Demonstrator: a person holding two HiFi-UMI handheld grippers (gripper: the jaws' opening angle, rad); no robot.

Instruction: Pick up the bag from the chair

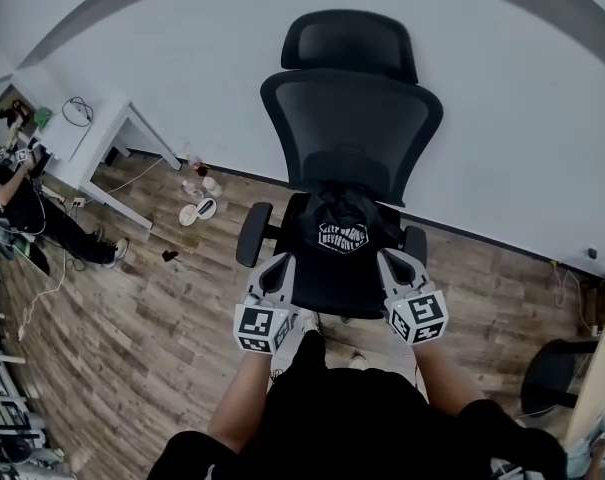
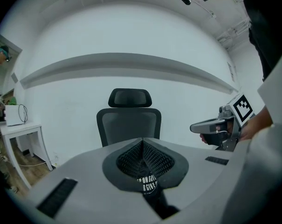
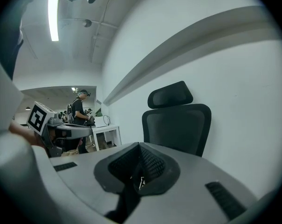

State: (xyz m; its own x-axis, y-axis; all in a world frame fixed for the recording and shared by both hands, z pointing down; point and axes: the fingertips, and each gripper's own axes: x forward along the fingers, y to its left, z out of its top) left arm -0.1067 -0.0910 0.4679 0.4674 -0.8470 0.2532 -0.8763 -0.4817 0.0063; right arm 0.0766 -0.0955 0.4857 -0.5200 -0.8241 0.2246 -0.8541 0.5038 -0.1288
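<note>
A black bag (image 1: 342, 230) with white print lies on the seat of a black office chair (image 1: 350, 128) against the white wall. My left gripper (image 1: 281, 263) is shut and empty, just off the seat's front left corner. My right gripper (image 1: 388, 259) is shut and empty too, at the seat's front right. In the left gripper view the shut jaws (image 2: 141, 143) point at the chair's backrest (image 2: 129, 121), and the bag's print (image 2: 148, 183) shows below them. In the right gripper view the shut gripper (image 3: 140, 146) points left of the chair (image 3: 178, 120); the bag is mostly hidden.
A white desk (image 1: 87, 138) stands at the left wall, with small items (image 1: 198, 206) on the wood floor beside it. A person (image 1: 22, 208) sits at the far left. A dark stool (image 1: 554, 370) is at the right. A standing person (image 3: 79, 110) is far behind.
</note>
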